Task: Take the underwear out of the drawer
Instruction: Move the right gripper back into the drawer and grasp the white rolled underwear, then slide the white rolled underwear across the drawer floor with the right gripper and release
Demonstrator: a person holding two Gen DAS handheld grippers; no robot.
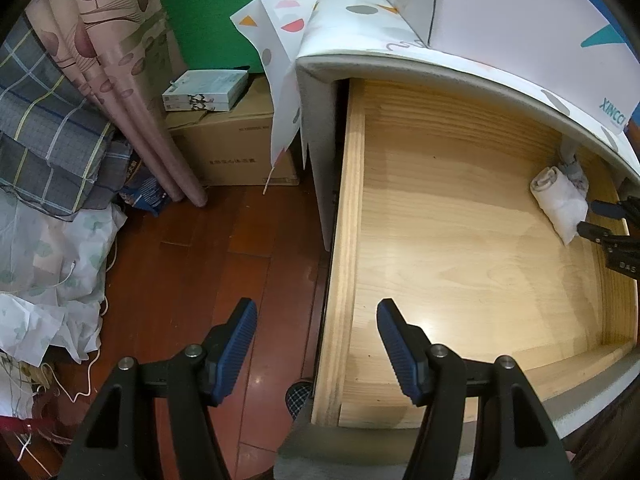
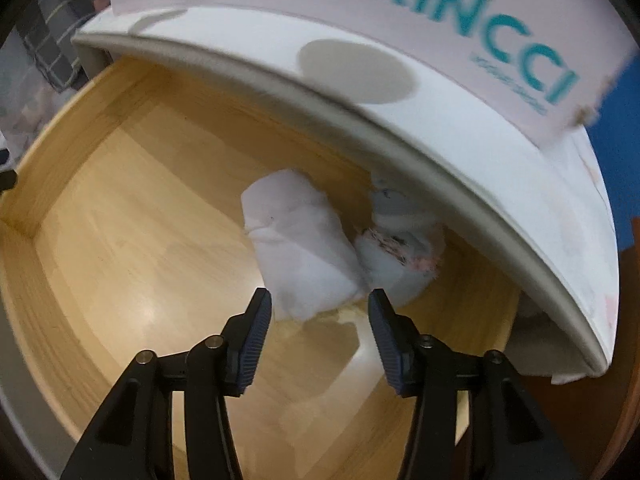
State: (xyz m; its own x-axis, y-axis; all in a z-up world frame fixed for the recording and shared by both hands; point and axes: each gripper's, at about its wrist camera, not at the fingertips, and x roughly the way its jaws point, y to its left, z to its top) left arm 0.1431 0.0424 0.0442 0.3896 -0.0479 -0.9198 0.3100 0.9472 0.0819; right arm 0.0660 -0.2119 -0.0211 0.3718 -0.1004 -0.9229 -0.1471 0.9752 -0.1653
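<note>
The left gripper (image 1: 316,338) hangs wide open over the drawer's (image 1: 344,216) left wall, holding nothing, well apart from the clothes. Far right in the drawer, under the cabinet top, lies the white folded underwear (image 2: 298,248), its long axis running away from the right gripper (image 2: 320,336). That gripper, the nearer one, is spread wide, tips just short of the near end. A patterned bundle (image 2: 400,248) touches the underwear's right side.

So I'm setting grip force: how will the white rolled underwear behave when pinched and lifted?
The white rolled underwear looks like soft, creased cloth, so it will probably squash between the right gripper pads. Its loose roll may unfurl and droop. It seems light.
</note>
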